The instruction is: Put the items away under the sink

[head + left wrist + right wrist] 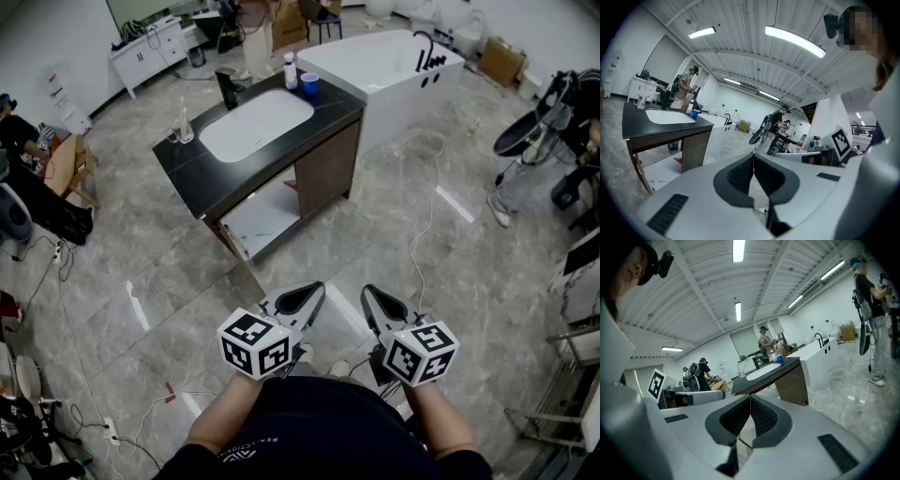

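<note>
The sink cabinet has a black top (202,173) and a white basin (255,124), and stands a few steps ahead of me. On the top are a blue cup (308,84), a white bottle (290,71), a black faucet (227,89) and a clear bottle (185,127). Under the basin an open white shelf (267,217) shows. My left gripper (320,286) and right gripper (367,289) are held side by side near my body, both shut and holding nothing. The left gripper view shows its jaws (753,157) together with the cabinet (661,126) far left; the right gripper (750,397) looks the same.
A white bathtub (384,64) stands right of the cabinet. Cables (427,220) trail over the grey tiled floor. People stand at the far back (255,33) and at the right edge (553,141). A chair and gear (42,192) sit at the left.
</note>
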Motion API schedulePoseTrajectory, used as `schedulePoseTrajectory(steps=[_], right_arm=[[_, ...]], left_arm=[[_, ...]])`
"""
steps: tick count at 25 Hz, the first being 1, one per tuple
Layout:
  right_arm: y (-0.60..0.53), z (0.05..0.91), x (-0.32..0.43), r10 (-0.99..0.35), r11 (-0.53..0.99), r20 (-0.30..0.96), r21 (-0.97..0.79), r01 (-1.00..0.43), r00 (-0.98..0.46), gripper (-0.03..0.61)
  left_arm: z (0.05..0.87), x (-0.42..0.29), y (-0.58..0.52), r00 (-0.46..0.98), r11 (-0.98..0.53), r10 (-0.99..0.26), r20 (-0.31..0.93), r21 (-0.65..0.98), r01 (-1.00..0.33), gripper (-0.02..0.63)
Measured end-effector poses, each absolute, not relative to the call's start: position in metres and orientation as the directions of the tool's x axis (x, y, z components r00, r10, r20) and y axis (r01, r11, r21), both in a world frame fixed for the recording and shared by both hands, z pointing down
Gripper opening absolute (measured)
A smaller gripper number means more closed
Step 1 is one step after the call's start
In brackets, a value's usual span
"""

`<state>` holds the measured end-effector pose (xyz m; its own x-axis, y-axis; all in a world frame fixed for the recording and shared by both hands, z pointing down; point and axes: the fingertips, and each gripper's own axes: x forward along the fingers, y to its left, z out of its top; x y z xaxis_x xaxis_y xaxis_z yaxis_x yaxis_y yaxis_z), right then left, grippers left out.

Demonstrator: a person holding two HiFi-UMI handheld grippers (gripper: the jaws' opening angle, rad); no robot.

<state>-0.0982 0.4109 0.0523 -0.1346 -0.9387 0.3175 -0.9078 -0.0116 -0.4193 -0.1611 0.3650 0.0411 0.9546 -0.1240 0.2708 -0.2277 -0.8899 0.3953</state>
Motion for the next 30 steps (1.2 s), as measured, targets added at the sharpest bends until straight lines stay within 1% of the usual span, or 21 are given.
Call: schedulePoseTrajectory(steps=[11, 17, 22, 30], right_arm=[[0.42, 0.054, -0.089, -0.944, -0.026, 0.309, -0.425, -0.905, -0.118, 0.035], [0.431, 0.057, -0.088, -0.941, -0.009, 0.307, -0.439, -0.899, -0.141, 0.035], [0.445, 0.059, -0.081, -0.936, 0.006, 0.323, -0.392, -0.92, -0.143, 0.035], [0.454, 0.067, -0.063, -0.935, 0.002, 0.32, -0.423, -0.906, -0.152, 0.035]], left_arm=[[0.042, -0.156, 0.371, 0.953, -0.89, -0.137, 0.271, 0.389, -0.238, 0.009], [0.045, -0.15, 0.385, 0.955, -0.889, -0.125, 0.27, 0.397, -0.229, 0.009], [0.048, -0.137, 0.4, 0.95, -0.897, -0.118, 0.288, 0.379, -0.227, 0.009], [0.057, -0.127, 0.404, 0.941, -0.89, -0.131, 0.311, 0.382, -0.249, 0.009]])
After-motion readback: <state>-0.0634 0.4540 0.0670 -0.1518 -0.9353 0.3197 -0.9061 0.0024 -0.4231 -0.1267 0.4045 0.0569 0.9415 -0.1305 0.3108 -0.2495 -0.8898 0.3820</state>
